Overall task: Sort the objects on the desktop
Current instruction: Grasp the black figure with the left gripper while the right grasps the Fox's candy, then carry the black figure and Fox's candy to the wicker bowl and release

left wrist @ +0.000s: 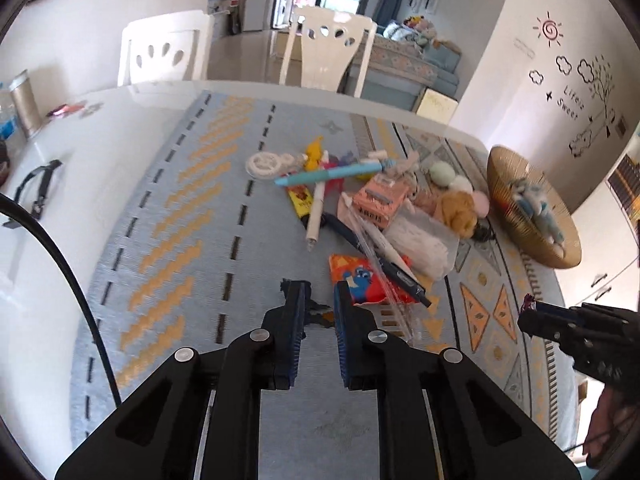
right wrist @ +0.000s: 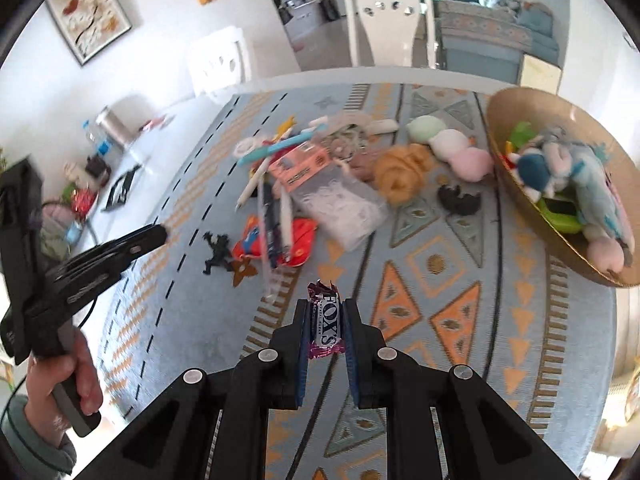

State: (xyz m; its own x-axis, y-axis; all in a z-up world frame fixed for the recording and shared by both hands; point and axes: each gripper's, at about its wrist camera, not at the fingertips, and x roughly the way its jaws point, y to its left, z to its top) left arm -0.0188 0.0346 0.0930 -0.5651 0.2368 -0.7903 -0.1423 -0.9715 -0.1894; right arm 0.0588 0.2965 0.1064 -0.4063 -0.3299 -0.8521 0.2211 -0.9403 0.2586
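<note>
A framed picture (right wrist: 88, 12) hangs on the white wall at far left, above a bare white tabletop (left wrist: 48, 208) carrying a metal tin (left wrist: 25, 104) and a black strap (left wrist: 38, 186); a hand (right wrist: 68, 376) in a grey-green cuff grips the left gripper (left wrist: 319, 292), its fingers drawn almost together on nothing, above a blue and orange patterned cloth (left wrist: 192, 216). A small black figure (right wrist: 218, 256) and an orange star (right wrist: 242, 274) lie on the cloth just beyond it, half hidden behind its fingers in the left wrist view. Two white chairs (left wrist: 328, 48) stand at the table's far edge, with a sofa (left wrist: 404, 68) behind. At centre lies a blurred heap of pens (left wrist: 332, 174), a pink box (left wrist: 378, 202) and a clear packet (right wrist: 340, 208); several items there are hard to make out. The right gripper (right wrist: 326, 304) is clamped on a purple sweet (right wrist: 326, 322), held clear above the cloth. Plush toys (right wrist: 404, 172) lie on the cloth beside a gold basket (right wrist: 520, 100) at right, filled with more toys and cut off by the lens edge
</note>
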